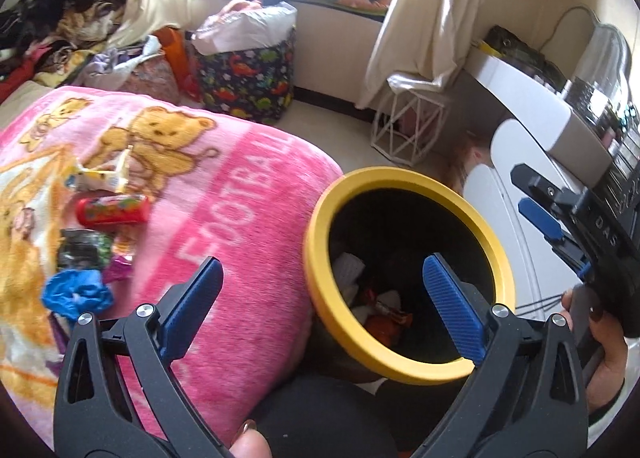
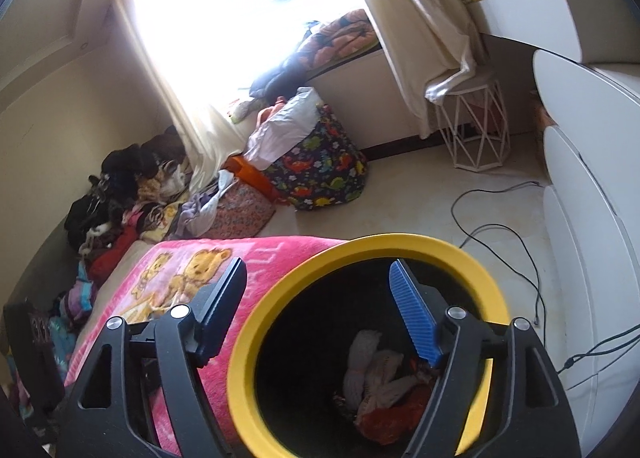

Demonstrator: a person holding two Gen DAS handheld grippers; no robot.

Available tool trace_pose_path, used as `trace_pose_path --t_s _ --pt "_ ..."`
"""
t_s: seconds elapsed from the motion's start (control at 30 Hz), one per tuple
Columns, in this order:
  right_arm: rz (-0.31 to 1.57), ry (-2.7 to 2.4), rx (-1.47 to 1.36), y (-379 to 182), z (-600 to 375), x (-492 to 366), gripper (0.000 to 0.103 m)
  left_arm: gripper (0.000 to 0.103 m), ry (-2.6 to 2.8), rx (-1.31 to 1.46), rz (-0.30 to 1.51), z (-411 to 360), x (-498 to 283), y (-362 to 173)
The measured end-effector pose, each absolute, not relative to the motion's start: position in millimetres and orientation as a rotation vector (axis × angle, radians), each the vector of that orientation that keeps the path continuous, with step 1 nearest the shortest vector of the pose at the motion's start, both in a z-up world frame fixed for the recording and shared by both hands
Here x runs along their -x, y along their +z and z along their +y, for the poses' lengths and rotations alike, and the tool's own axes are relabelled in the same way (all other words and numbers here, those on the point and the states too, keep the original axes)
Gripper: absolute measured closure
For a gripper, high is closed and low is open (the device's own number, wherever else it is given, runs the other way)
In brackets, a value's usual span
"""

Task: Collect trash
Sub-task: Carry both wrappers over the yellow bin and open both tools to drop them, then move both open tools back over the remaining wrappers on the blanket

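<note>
I'm holding the left gripper [image 1: 322, 300] spread and empty over the edge of the pink blanket [image 1: 248, 194]. The remaining trash is lying at about ten o'clock from it — the red tube [image 1: 114, 210], long axis running nine to three, with the blue crumple [image 1: 76, 294] nearer. The yellow-rimmed bin [image 1: 408, 270] is sitting at two o'clock. The right gripper [image 2: 316, 306] is hovering spread over the bin mouth, so left is nearer. Only the left view is showing the trash; the right shows the bin's contents.
</note>
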State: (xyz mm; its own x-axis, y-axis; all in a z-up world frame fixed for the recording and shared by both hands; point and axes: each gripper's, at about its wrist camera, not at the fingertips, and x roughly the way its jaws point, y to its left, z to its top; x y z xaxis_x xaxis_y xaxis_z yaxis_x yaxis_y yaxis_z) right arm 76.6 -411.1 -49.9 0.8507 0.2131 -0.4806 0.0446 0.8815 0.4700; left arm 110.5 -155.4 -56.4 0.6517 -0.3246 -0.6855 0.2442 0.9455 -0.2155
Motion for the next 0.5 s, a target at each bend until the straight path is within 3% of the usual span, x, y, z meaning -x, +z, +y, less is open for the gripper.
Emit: trace_pose_path --t_s 0.5 --pt "0.523 0.197 -0.392 -26.1 -360.4 -74.6 0.019 0.011 -0.195 0.17 0.69 -95.6 -102.5 -31.5"
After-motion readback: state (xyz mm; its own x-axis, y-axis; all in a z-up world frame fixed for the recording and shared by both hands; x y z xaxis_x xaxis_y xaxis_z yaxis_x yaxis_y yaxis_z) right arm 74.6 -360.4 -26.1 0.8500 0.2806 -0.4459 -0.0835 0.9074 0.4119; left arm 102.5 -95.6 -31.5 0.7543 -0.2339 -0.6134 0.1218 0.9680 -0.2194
